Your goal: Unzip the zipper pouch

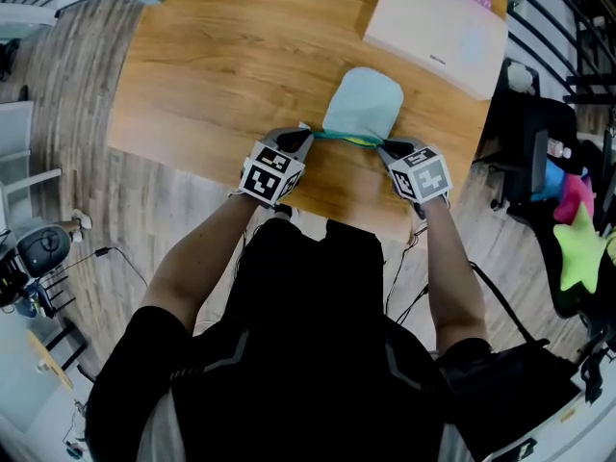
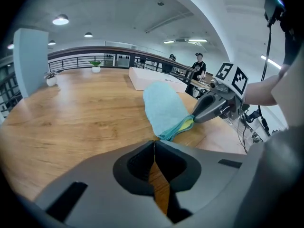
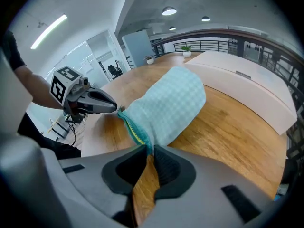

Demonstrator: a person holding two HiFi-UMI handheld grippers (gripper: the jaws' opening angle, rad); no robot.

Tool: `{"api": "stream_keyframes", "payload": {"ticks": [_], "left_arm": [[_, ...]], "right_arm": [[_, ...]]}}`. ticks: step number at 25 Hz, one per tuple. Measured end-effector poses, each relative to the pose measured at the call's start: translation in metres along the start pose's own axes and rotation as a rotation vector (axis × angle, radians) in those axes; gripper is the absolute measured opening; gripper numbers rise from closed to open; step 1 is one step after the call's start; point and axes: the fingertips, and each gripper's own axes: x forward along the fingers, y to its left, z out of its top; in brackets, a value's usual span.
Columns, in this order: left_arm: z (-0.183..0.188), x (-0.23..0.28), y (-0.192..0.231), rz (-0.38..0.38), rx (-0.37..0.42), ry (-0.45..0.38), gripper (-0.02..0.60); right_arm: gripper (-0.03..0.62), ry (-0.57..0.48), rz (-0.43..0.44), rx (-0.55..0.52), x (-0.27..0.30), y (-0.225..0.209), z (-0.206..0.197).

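Observation:
A light blue checked zipper pouch [image 1: 364, 104] lies on the wooden table [image 1: 221, 65], with its teal zipper edge [image 1: 348, 139] towards me. Yellow lining shows along that zipper [image 2: 179, 128], so it gapes a little. My left gripper [image 1: 308, 135] is shut on the pouch's left corner [image 2: 157, 137]. At the other end, my right gripper [image 1: 385, 145] is shut on the zipper edge [image 3: 134, 131]; the pull itself is hidden between the jaws. The zipper is stretched between the two grippers. The right gripper view shows the left gripper [image 3: 115, 107] pinching a small tab at the corner.
A flat white box [image 1: 438, 22] lies just beyond the pouch at the back right. The table's near edge runs right under both grippers. Off the table's right side stand dark bags and a green star-shaped toy [image 1: 582, 248]. Two people [image 2: 198, 65] stand far behind a railing.

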Motion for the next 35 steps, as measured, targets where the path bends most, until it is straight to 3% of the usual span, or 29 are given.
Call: {"api": "stream_keyframes", "payload": {"ticks": [12, 16, 27, 35], "left_arm": [[-0.002, -0.003, -0.003, -0.013, 0.004, -0.004, 0.032], [0.012, -0.025, -0.002, -0.01, 0.031, -0.052, 0.032], [0.109, -0.127, 0.029, 0.037, 0.055, -0.343, 0.034], [0.2, -0.227, 0.025, 0.077, 0.123, -0.595, 0.034]], "right_arm": [[0.079, 0.01, -0.056, 0.0, -0.003, -0.002, -0.003], [0.151, -0.022, -0.061, 0.014, -0.018, 0.007, 0.007], [0.175, -0.267, -0.166, 0.009, -0.11, 0.023, 0.09], [0.162, -0.554, -0.228, -0.041, -0.21, 0.055, 0.177]]}}
